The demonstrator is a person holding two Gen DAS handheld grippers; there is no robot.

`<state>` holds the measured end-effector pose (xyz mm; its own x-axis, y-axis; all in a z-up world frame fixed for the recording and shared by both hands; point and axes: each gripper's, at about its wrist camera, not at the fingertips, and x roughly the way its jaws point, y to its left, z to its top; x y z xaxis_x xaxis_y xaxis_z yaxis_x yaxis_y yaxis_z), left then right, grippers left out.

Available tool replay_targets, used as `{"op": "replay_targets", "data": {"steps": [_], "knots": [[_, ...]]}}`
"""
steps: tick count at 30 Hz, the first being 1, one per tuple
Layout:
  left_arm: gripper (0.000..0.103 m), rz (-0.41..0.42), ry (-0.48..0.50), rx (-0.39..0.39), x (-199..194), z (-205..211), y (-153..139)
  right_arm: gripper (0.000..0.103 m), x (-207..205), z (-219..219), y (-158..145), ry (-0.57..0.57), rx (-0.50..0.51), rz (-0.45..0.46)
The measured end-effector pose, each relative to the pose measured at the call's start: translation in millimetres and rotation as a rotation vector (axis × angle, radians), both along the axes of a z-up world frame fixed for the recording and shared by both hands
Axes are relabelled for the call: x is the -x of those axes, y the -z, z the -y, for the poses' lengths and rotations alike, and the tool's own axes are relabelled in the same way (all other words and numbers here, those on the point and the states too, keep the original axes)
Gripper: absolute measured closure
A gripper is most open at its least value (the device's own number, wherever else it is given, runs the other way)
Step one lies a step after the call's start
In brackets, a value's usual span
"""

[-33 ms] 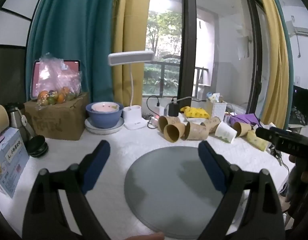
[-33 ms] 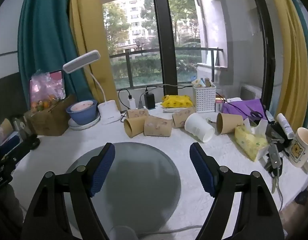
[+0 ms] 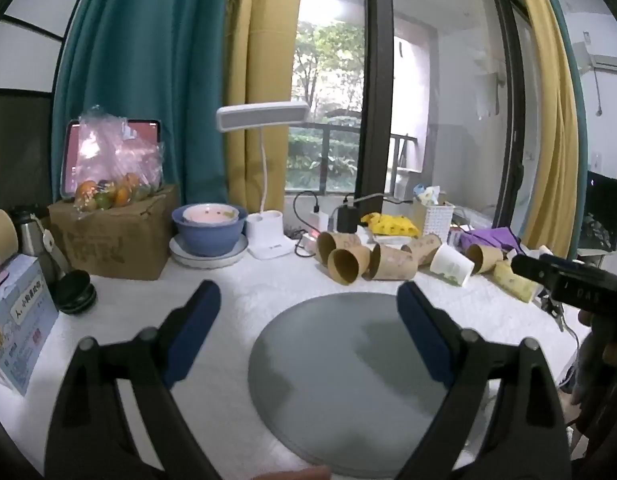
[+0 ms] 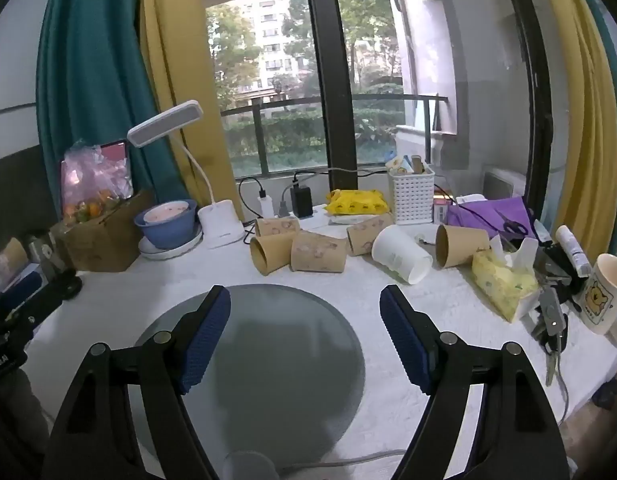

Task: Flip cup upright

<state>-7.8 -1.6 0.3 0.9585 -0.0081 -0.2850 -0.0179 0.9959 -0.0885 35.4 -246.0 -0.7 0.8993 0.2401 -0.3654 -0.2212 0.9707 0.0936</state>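
- Nearest in each wrist view are the fingers themselves: the left gripper (image 3: pixel 308 308) and the right gripper (image 4: pixel 304 308) both hang with fingers spread wide and nothing between them.
- Under both lies a round grey mat (image 4: pixel 268 344) on the white-covered desk (image 4: pixel 388 304); the mat is bare, and looks a fair spot to stand a cup on.
- Past the mat, at about 12 o'clock from the right gripper, a row of paper cups lies on its side: a brown cup (image 4: pixel 268 254) with its mouth toward the camera, a printed brown cup (image 4: pixel 318 252) touching it, more brown ones behind, a white cup (image 4: pixel 400 254) at 1 o'clock, and another brown cup (image 4: pixel 460 246) beyond that.
- In the left wrist view the same row sits at 12 to 1 o'clock, the open-mouthed brown cup (image 3: pixel 346 265) nearest.
- Handling, as a judgement: these cups should be very light, thin-walled and easily crushed, and apt to roll when nudged. A gentle pinch across the body near the stiffer rolled rim, or over the rim, one finger inside, seems safest.
- At 2 o'clock from the right gripper sit a tissue pack (image 4: pixel 502 284) and a mug (image 4: pixel 604 292), upright.
- Farther back, at 10 o'clock, stand a blue bowl (image 4: pixel 168 224) and a desk lamp (image 4: pixel 220 224).
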Motion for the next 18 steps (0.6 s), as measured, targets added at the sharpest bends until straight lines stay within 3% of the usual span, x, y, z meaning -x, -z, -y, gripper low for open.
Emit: {"op": "replay_targets", "data": {"steps": [18], "knots": [[0.012,-0.009,0.005,0.011,3,-7,-8,0.023,5,-9,-5,-0.036,0.017,-0.005]]}}
